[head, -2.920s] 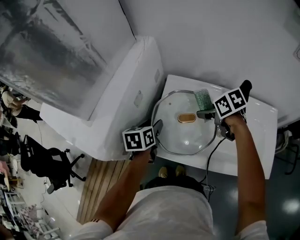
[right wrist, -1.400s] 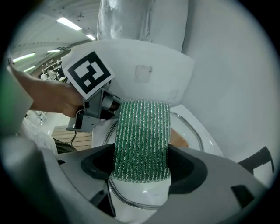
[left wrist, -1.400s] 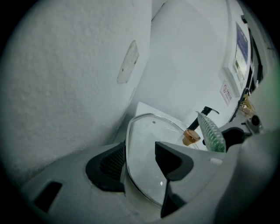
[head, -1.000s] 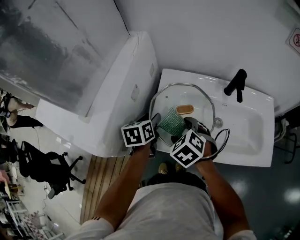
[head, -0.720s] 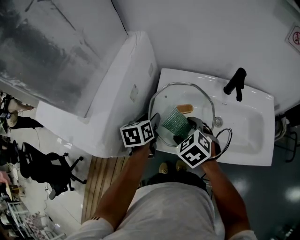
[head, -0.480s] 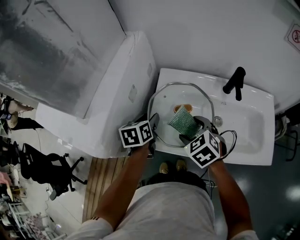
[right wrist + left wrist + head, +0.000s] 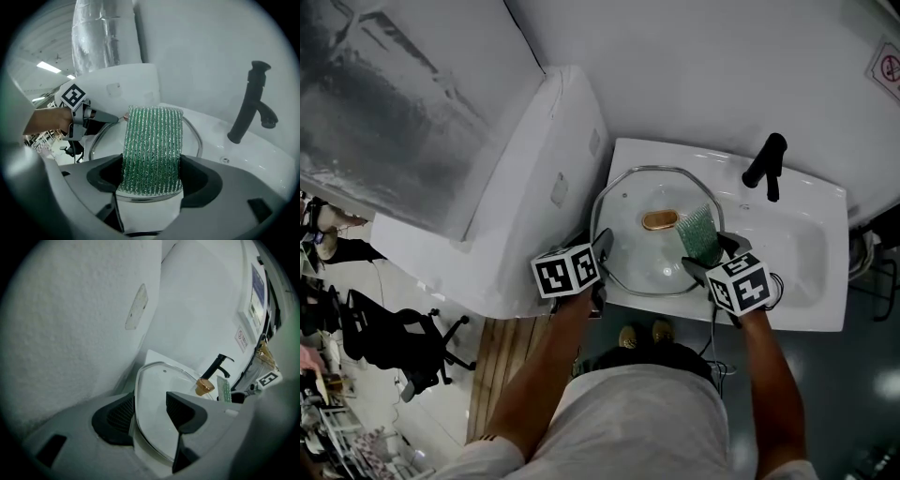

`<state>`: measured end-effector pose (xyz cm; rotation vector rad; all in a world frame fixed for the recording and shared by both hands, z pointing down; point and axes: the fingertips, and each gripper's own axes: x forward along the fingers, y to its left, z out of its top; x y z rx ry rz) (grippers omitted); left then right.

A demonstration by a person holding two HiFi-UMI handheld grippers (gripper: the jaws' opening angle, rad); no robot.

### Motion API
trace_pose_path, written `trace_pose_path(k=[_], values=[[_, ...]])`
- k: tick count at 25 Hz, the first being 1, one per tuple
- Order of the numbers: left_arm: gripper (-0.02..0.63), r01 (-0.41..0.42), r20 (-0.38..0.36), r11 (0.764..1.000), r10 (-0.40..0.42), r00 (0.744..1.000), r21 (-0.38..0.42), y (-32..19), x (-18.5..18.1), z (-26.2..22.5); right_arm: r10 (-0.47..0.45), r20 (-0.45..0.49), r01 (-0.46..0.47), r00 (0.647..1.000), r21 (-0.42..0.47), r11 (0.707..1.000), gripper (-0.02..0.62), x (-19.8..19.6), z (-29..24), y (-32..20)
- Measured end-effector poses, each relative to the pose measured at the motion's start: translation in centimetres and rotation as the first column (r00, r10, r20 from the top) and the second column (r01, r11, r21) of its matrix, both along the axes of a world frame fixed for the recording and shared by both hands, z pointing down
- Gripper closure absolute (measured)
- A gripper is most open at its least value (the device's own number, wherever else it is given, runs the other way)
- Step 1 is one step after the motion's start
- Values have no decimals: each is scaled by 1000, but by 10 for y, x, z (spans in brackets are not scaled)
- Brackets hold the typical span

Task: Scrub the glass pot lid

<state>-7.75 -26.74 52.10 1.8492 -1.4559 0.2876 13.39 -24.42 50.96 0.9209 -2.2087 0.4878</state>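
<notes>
The glass pot lid (image 7: 630, 246) is lying over the white washbasin's (image 7: 811, 267) left part, amber knob (image 7: 659, 220) upward. The left hand-held gripper (image 7: 602, 246) is clamping its near-left rim. The right hand-held gripper (image 7: 705, 262) is pinching a green scouring pad (image 7: 698, 234) just beside the knob. A black faucet (image 7: 766, 164) is standing behind.

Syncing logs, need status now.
Left tool shut on glass lid rim. Right tool shut on green scrub pad, near lid's right side. Nothing blocking.

The glass pot lid (image 7: 636, 255) lies in the sink (image 7: 825, 286), faucet (image 7: 766, 161) behind.
</notes>
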Motion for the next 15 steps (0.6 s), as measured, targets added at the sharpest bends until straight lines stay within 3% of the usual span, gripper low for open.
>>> trace_pose_path(k=[9,15], values=[[380,3,1,1000,-3,1000,-6,-1,0,-1,65,22,-64,998,-46,997,247,25,6,-8],[380,3,0,1000,-3,1000,-9,-1,0,-1,-16,-57,18,998,33,999,247,8,-19,7]])
